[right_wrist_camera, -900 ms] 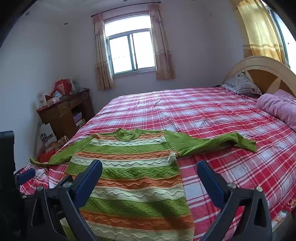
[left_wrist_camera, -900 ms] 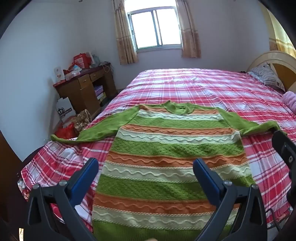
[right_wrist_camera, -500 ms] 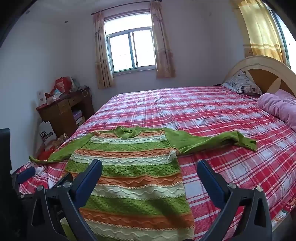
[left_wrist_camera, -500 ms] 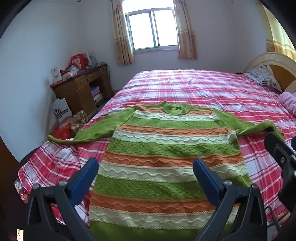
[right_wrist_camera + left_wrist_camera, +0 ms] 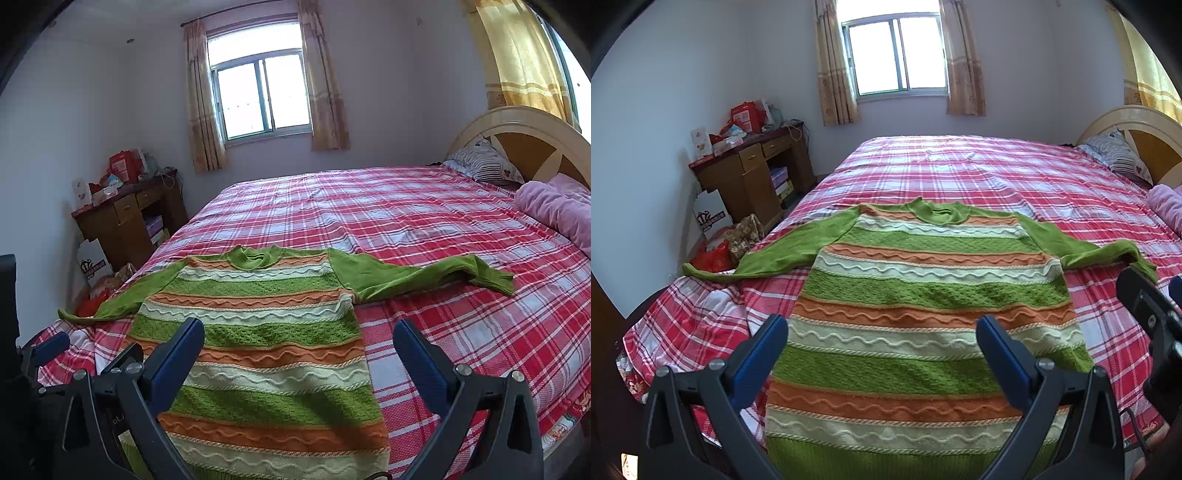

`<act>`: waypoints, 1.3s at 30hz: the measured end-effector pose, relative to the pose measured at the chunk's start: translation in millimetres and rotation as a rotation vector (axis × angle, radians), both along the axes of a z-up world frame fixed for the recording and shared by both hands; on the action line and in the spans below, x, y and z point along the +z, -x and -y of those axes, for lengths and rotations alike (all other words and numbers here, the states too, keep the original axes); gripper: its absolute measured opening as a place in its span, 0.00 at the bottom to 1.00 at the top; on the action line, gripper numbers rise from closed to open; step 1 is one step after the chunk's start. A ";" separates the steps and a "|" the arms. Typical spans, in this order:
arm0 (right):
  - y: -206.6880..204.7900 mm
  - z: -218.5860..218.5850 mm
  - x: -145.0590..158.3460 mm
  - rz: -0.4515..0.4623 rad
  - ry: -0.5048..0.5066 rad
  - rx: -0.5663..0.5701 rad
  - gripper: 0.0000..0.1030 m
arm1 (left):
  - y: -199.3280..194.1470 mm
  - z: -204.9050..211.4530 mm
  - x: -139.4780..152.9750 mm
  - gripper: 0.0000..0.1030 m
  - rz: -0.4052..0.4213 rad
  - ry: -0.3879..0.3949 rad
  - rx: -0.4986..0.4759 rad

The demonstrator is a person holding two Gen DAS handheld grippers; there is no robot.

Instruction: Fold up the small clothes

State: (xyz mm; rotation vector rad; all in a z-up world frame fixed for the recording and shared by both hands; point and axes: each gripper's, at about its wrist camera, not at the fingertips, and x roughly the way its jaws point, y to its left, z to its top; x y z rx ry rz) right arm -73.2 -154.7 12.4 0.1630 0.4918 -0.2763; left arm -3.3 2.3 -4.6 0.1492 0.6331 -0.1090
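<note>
Left tongs: your left gripper [image 5: 882, 336] has its jaws spread as wide as they go, and nothing is between them; they hang above the sweater without touching it.
Right tongs: your right gripper [image 5: 299, 339] is just as wide open and just as empty, hovering over the sweater's right edge.
Sweater's place: the striped sweater [image 5: 931, 295] lies flat on the plaid bed [image 5: 960, 166], directly ahead of and below both sets of tongs, hem nearest you, collar farthest.
Long axis: the body runs straight away from your tongs, hem to collar; the sleeves stick out crosswise to it.
Left sleeve: the left sleeve [image 5: 768, 258] reaches out to the left of your left tongs, its cuff at the bed's edge, so your left hand is the nearer one for it.
Right sleeve: the right sleeve [image 5: 424, 275] runs off to the right, ahead of your right tongs, cuff bent over; your right hand is nearer.
Next move, as I judge it: each sleeve wants folding inward across the body, so reach forward and outward.
Count: one sweater, two sleeves, two grippers, one bed.
</note>
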 end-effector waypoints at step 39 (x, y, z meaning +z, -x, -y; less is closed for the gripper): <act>-30.1 5.2 -13.8 -0.079 0.003 0.006 0.99 | -27.6 0.6 -19.0 1.00 -0.069 -0.007 0.014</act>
